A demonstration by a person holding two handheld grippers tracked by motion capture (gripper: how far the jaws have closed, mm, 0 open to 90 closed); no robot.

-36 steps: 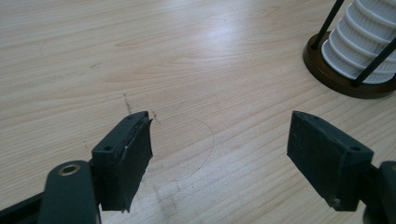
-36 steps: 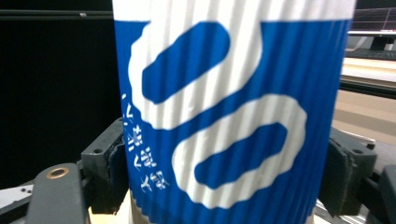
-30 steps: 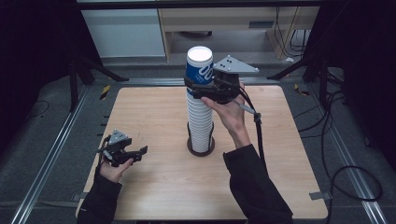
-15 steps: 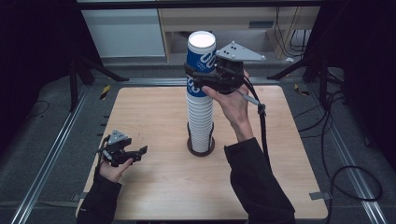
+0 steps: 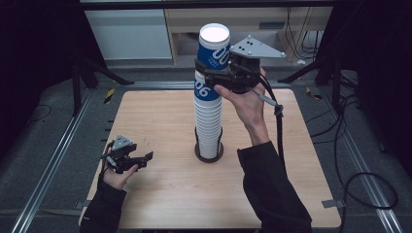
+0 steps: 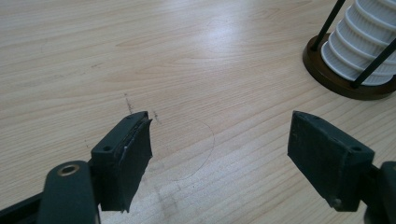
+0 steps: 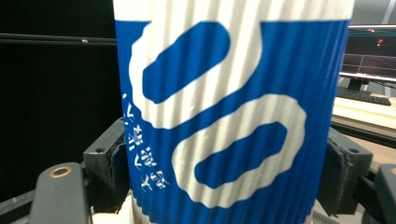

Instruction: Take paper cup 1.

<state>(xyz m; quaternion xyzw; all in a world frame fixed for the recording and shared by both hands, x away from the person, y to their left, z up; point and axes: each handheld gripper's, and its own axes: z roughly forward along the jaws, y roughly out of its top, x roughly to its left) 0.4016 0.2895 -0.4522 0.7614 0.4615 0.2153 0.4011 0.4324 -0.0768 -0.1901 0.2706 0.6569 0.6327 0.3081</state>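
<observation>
Right gripper (image 5: 208, 72) is clamping the top cup (image 5: 214, 48), jaws pressing on both sides of its blue ribbed wall; in the right gripper view the cup (image 7: 233, 116) is sitting between the two black pads, white swirl print facing the camera. Grey plate (image 5: 256, 47) is sitting on top of the gripper at 3 o'clock of the cup, cable (image 5: 278, 121) trailing down past the wrist toward 5 o'clock. Right hand (image 5: 248, 102) is holding it up high, above the table's centre. Cup is sitting on the top of the stack (image 5: 209, 121), tilting slightly; cannot tell if it is clear of the cup below. Stack is standing upright in a dark round holder (image 5: 209, 151) near the table's (image 5: 160, 116) centre, thin black rods running up its sides.

Left gripper (image 5: 141, 159) is open, nothing between the jaws, hand (image 5: 116, 175) resting at 8 o'clock of the stack, well apart from it. In the left gripper view the gripper (image 6: 219, 144) is pointing over bare wood, holder (image 6: 348, 81) and stack (image 6: 366, 44) at 1 o'clock
</observation>
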